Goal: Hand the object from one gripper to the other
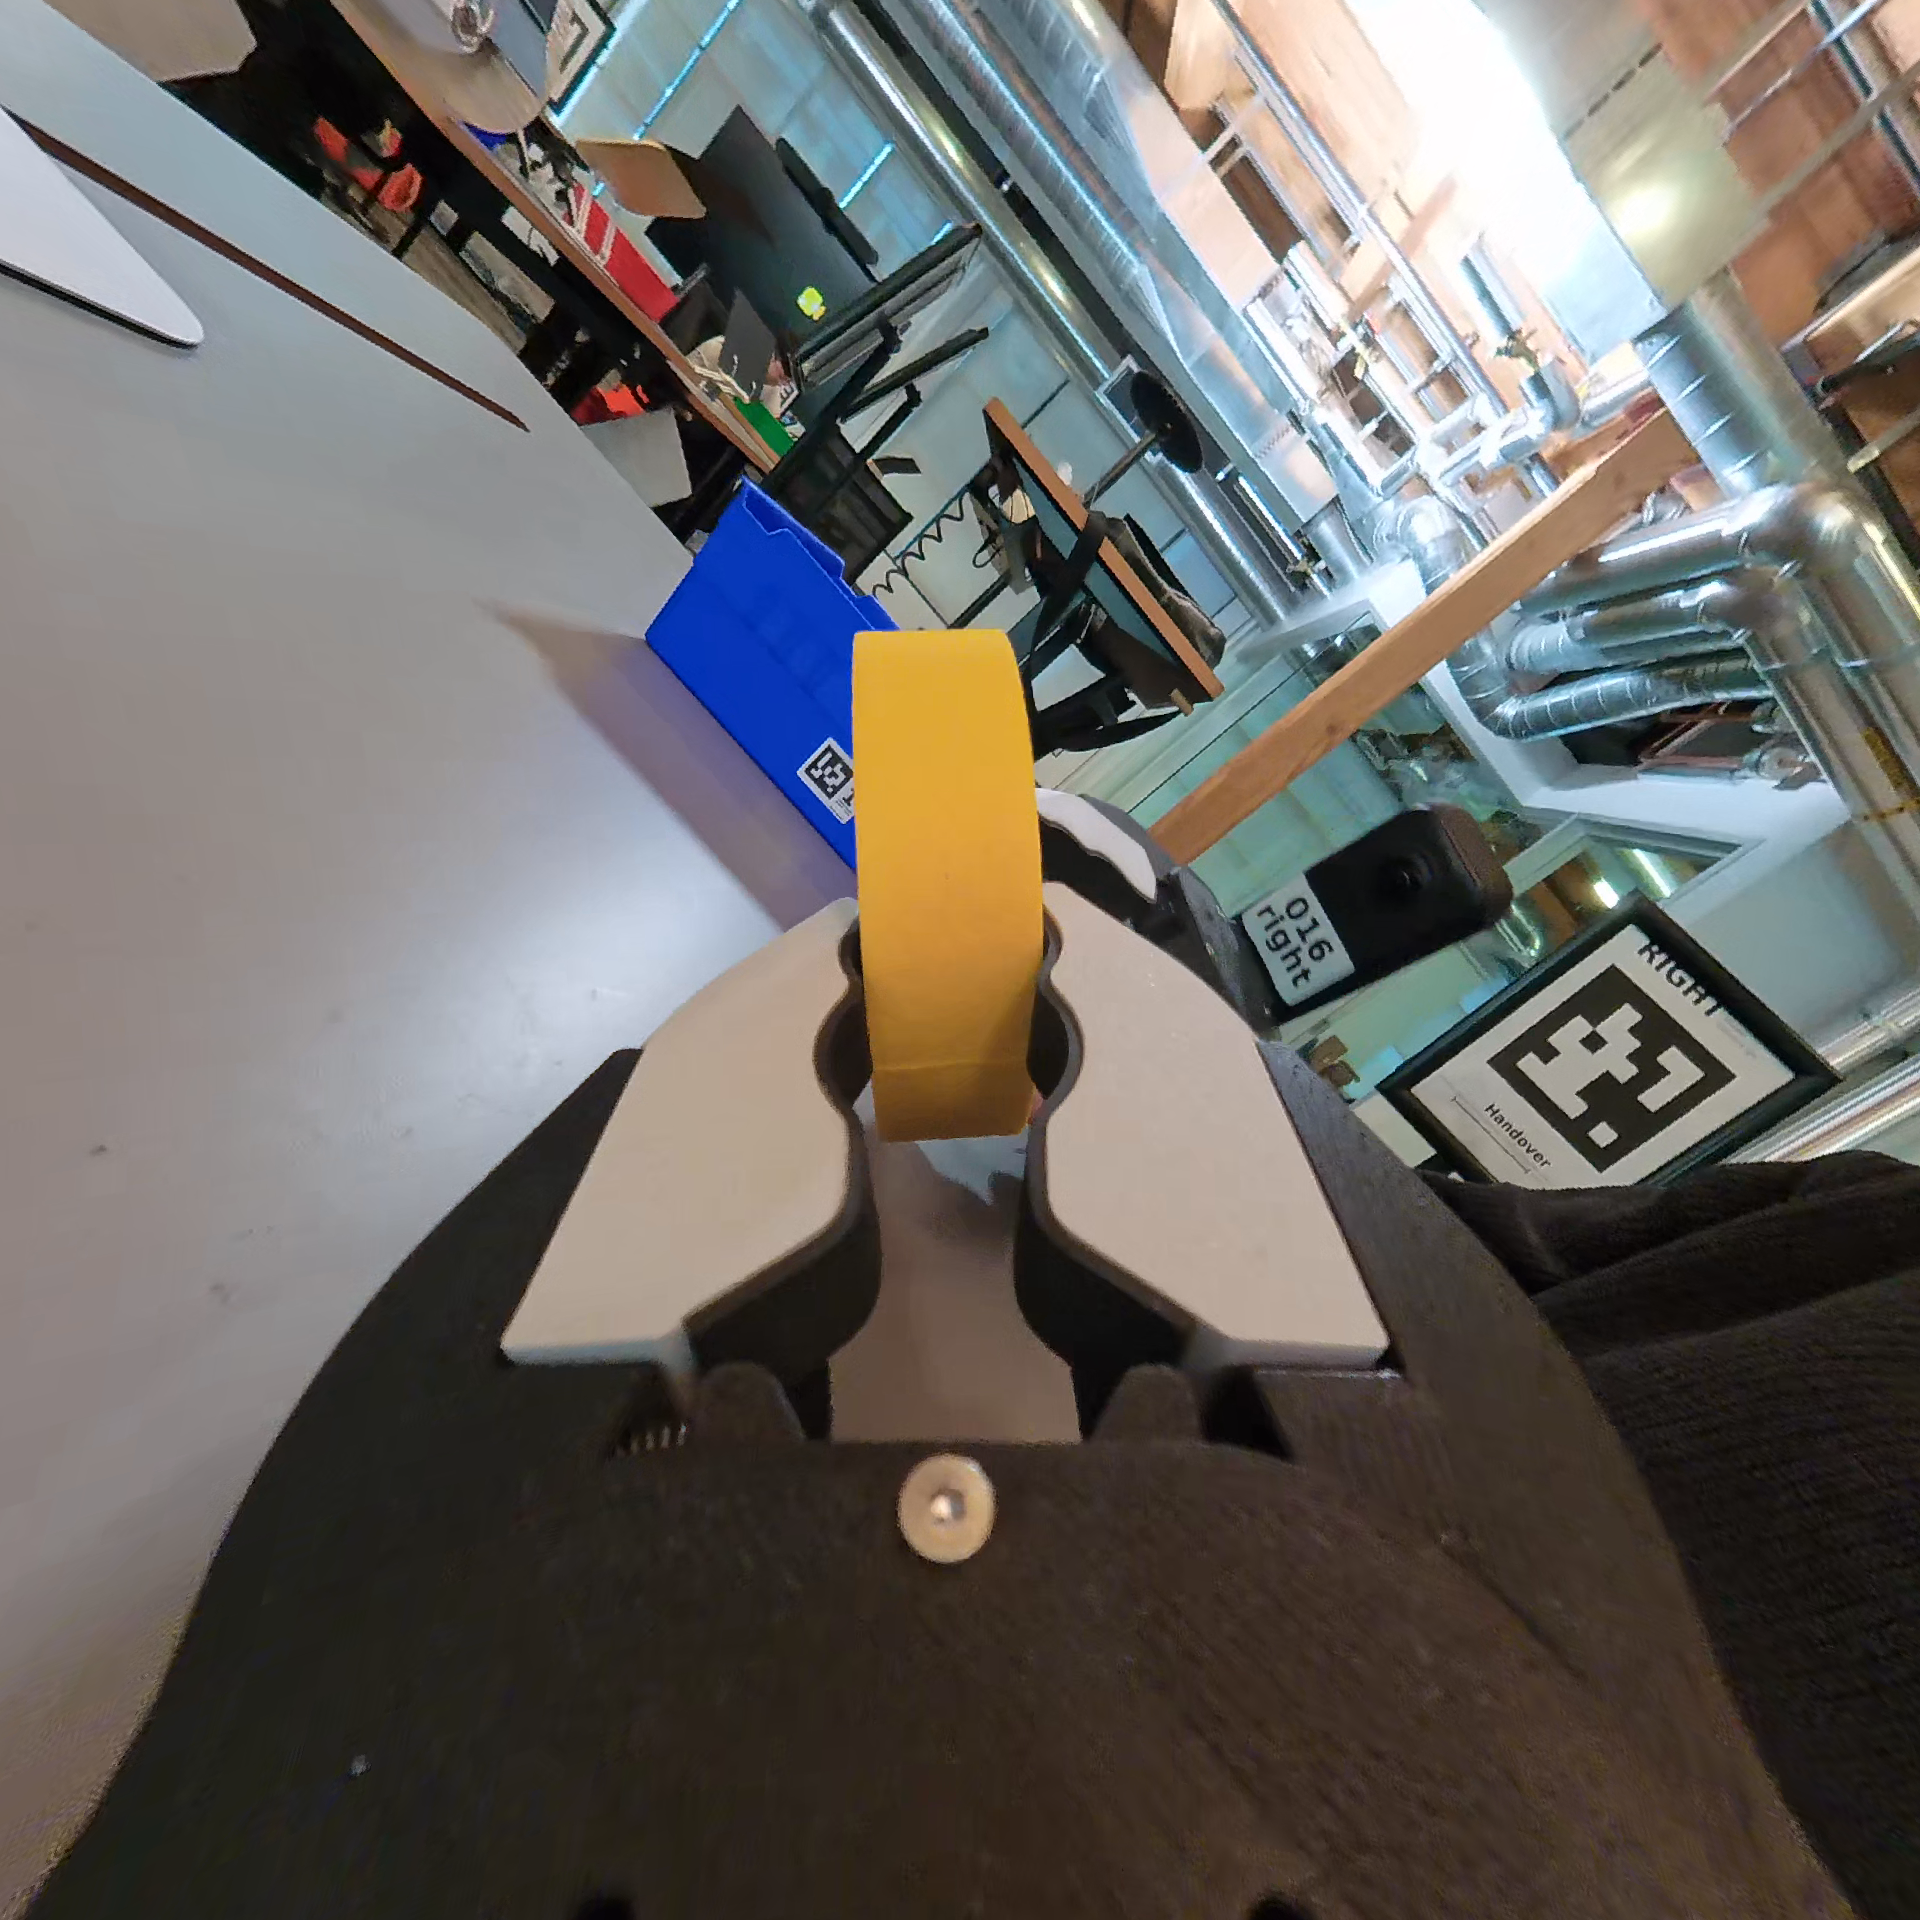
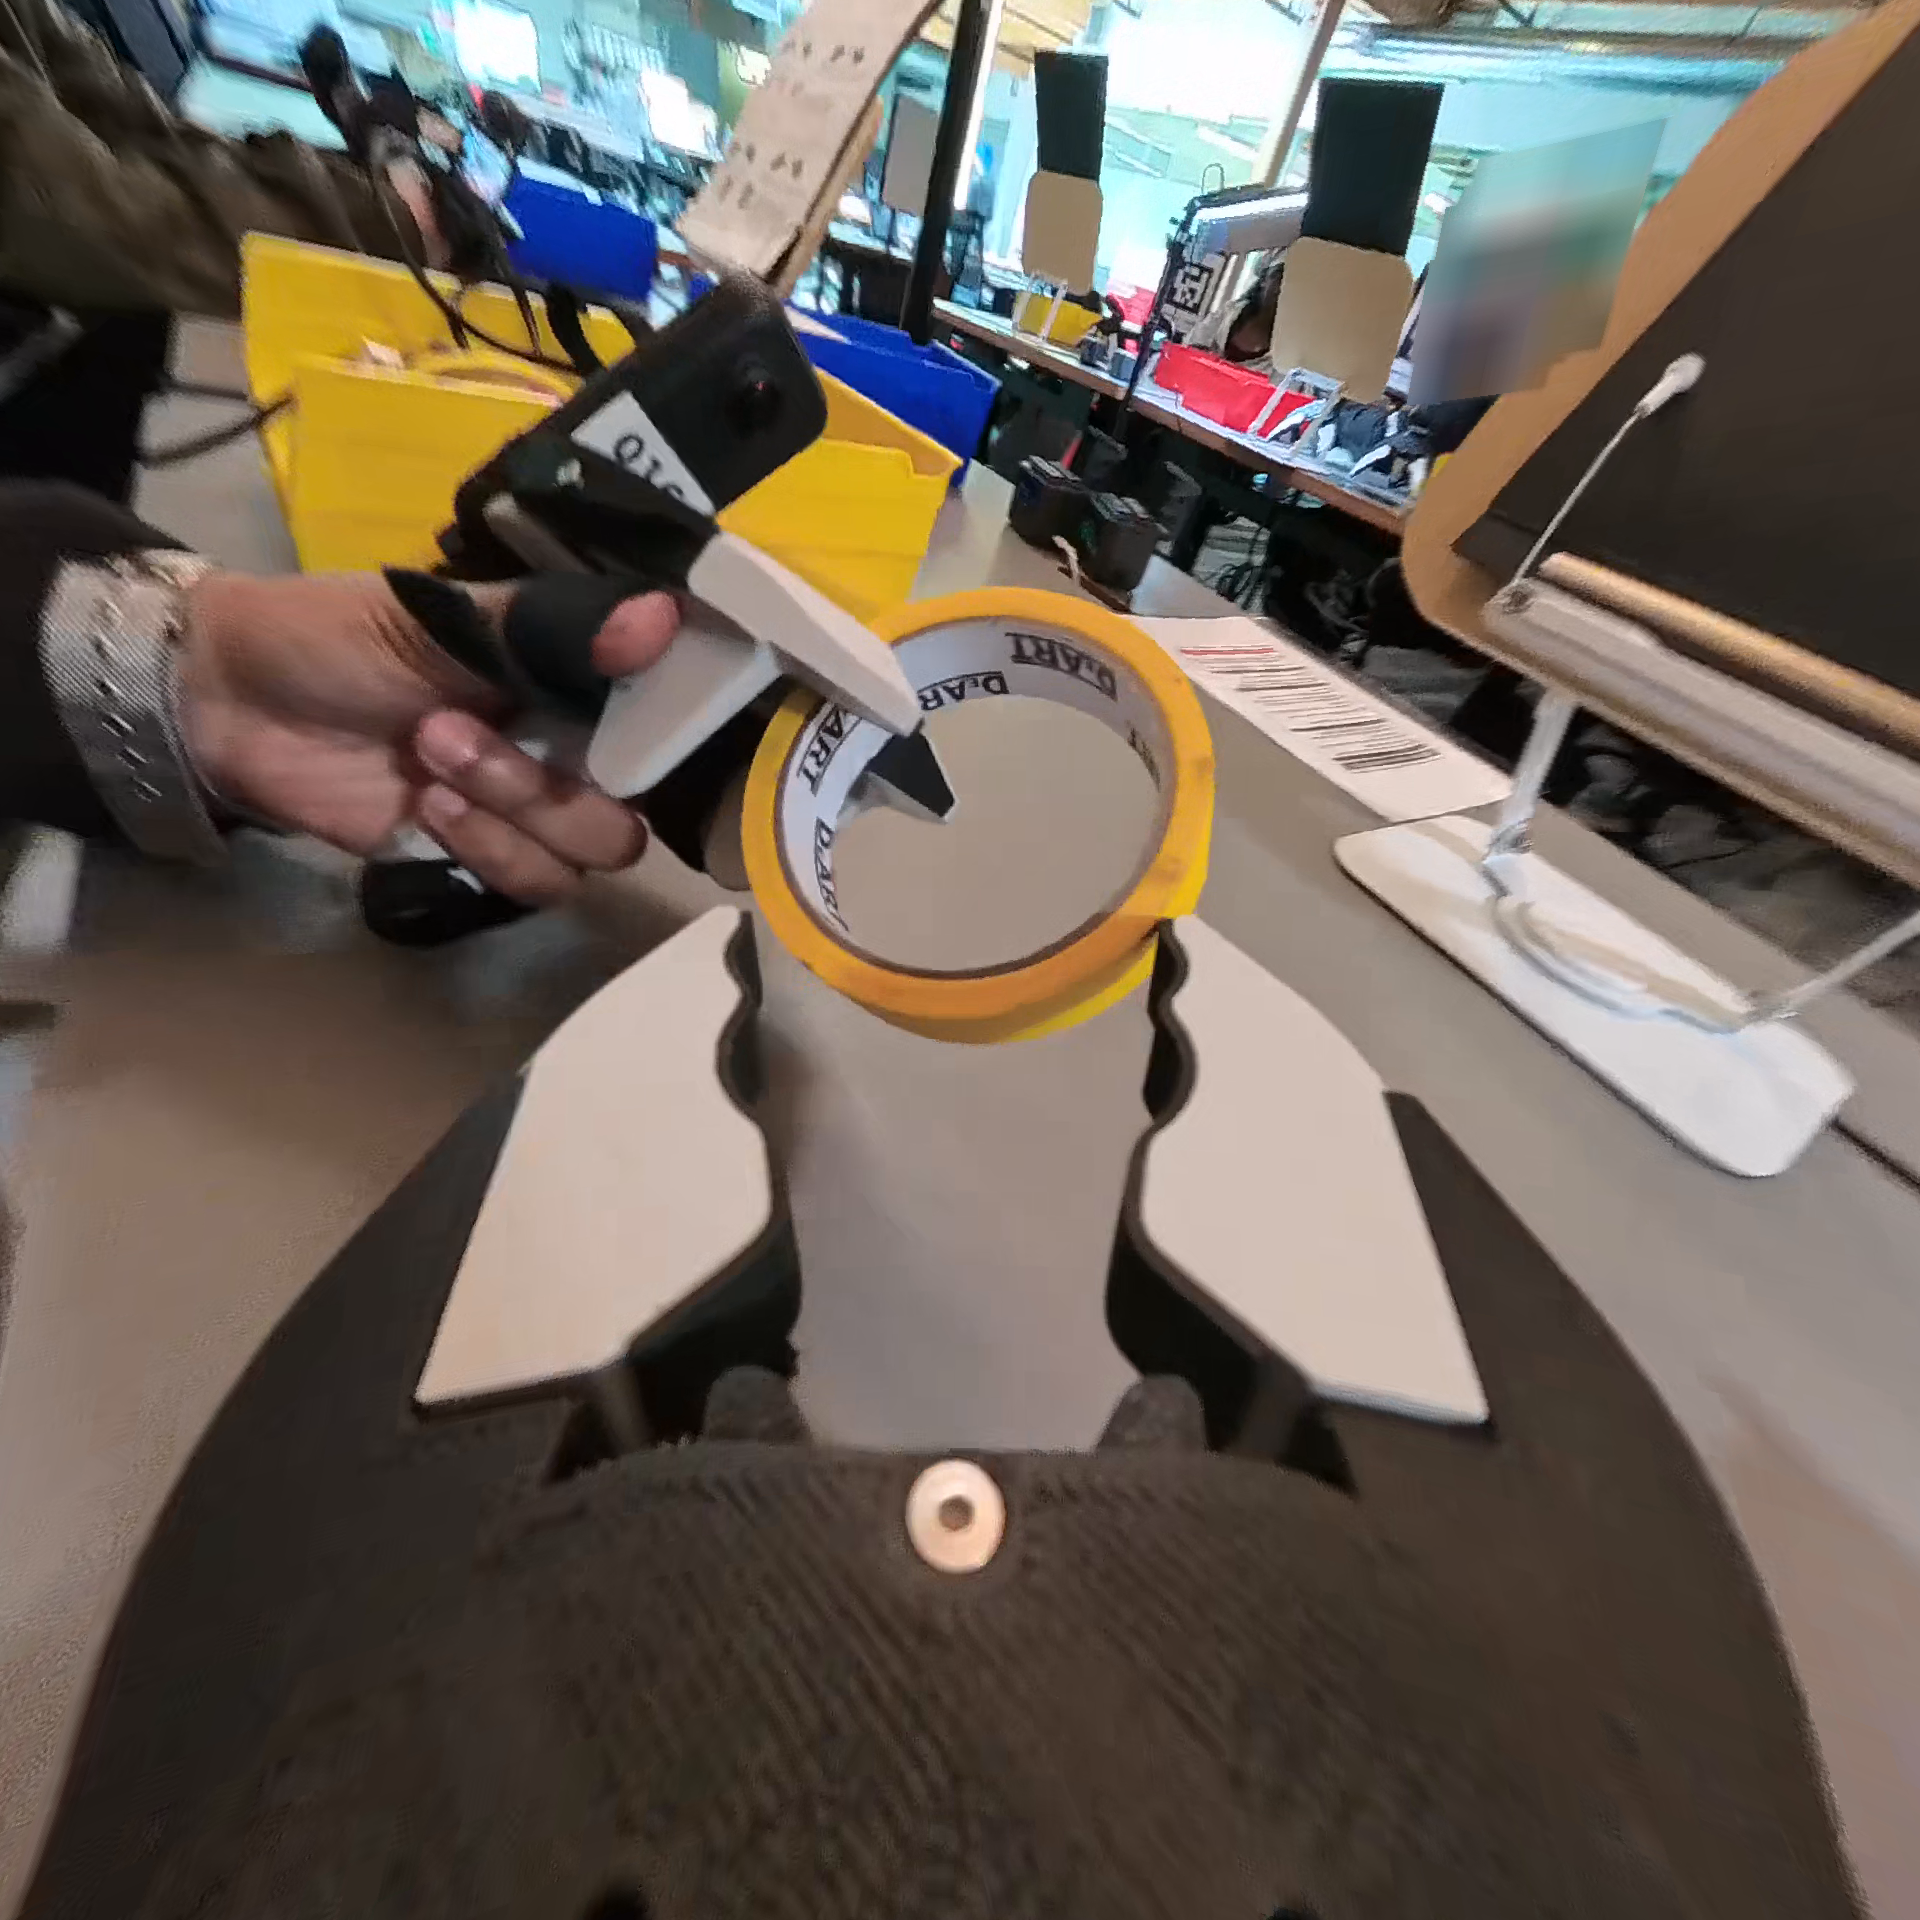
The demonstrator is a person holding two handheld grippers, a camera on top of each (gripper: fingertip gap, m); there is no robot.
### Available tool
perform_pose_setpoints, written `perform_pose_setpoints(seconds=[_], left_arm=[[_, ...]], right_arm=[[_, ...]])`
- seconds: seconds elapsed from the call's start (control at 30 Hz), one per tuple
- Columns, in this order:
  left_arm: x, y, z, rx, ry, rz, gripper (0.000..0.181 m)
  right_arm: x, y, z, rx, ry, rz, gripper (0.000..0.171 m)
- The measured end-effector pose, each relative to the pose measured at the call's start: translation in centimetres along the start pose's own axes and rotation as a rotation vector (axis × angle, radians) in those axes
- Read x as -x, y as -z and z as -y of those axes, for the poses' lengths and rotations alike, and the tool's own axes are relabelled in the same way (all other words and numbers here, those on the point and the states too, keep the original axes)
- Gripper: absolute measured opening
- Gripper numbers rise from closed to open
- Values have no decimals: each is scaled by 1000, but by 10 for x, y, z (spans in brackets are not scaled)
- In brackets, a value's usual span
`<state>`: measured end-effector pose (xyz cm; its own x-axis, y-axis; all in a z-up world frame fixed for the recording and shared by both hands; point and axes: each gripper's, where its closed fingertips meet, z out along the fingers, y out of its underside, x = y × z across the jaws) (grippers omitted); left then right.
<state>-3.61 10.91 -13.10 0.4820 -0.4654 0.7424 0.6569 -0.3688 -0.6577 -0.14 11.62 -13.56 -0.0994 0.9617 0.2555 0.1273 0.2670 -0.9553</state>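
A yellow tape roll [image 1: 945, 883] is clamped edge-on between the fingers of my left gripper [image 1: 948, 909], above the grey table. In the right wrist view the left gripper [image 2: 925, 764], held by a hand [image 2: 343, 717], grips the roll's left wall across its width, one finger on each flat face. The roll [image 2: 987, 1003] stands with its hole facing the camera. My right gripper [image 2: 956, 930] is open and empty. The roll's lower rim sits just at its spread fingertips, close to the right one. One right-gripper finger [image 1: 1096, 847] shows behind the roll in the left wrist view.
A blue bin [image 1: 758, 634] stands at the table's far edge. Yellow bins [image 2: 831, 499] stand behind the left gripper. A white stand base [image 2: 1621, 987] and a printed sheet [image 2: 1320, 707] lie to the right. A framed marker board [image 1: 1590, 1049] stands behind the right gripper. Spacing between my two grippers at the tips: around 5 cm.
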Motion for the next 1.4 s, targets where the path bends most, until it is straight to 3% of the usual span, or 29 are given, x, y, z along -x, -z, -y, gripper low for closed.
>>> perform_pose_setpoints(seconds=[0.23,0.53,0.8,0.93,1.07,1.13,1.27,1.4], left_arm=[[6,-1,-2,1,12,36,29],[0,-11,-15,34,-19,48,28],[-1,-16,-24,80,-89,82,28],[-17,-18,-22,63,-125,3,30],[-19,-21,-18,40,-198,16,68],[-19,-20,-16,26,-242,34,75],[-21,-17,-10,-1,-256,27,78],[-22,-18,-12,11,-244,3,80]], right_arm=[[15,2,11,-19,294,-53,64],[40,-16,-35,263,645,-16,63],[26,-15,-46,363,834,-108,16],[30,-12,-37,336,802,-75,14],[31,-12,-31,304,731,-65,11],[28,-11,-28,281,657,-64,10],[19,-6,-21,217,405,-35,10],[14,-1,-8,114,-27,64,10]])
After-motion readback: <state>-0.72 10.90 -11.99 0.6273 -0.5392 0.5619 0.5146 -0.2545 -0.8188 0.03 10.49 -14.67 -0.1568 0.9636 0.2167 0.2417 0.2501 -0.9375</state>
